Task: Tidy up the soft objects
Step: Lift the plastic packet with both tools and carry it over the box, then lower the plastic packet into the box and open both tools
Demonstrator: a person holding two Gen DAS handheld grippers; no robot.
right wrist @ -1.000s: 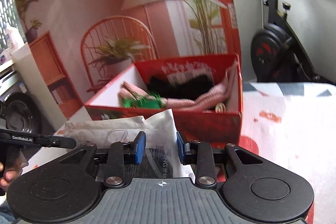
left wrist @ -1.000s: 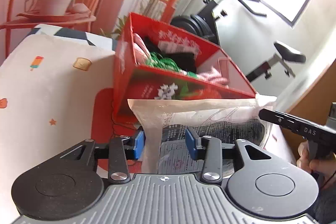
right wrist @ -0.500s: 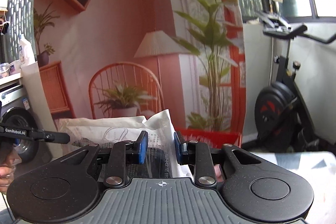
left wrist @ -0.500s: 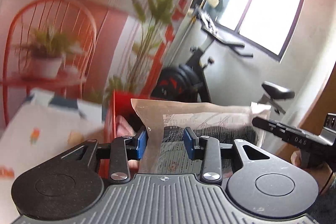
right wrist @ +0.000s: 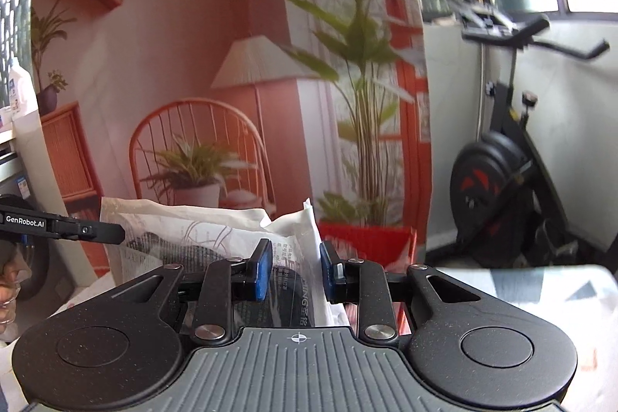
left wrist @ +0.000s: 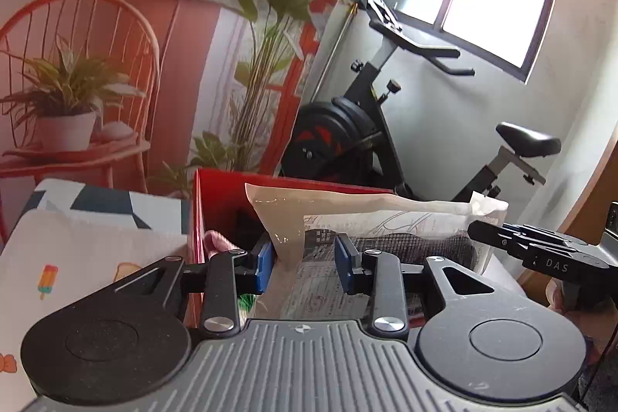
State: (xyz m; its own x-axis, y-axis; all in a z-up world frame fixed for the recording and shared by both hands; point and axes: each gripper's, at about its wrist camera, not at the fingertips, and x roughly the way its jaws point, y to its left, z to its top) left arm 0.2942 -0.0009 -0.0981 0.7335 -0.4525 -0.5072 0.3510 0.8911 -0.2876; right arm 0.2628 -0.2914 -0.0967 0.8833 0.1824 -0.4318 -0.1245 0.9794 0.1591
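I have the clear packet [left wrist: 378,219] pinched at either end by left gripper [left wrist: 305,261] and right gripper [right wrist: 295,273], carrying it; next, lower it into the red box [left wrist: 224,188] ahead.

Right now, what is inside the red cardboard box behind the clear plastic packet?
Inside the red cardboard box, only a pink fabric bit shows; the clear plastic packet and left gripper cover the rest.

plastic bag [left wrist: 370,219] between left gripper [left wrist: 305,265] pads

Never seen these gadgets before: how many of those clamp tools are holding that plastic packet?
2: the left gripper clamps one end of the plastic packet, the right gripper the other end.
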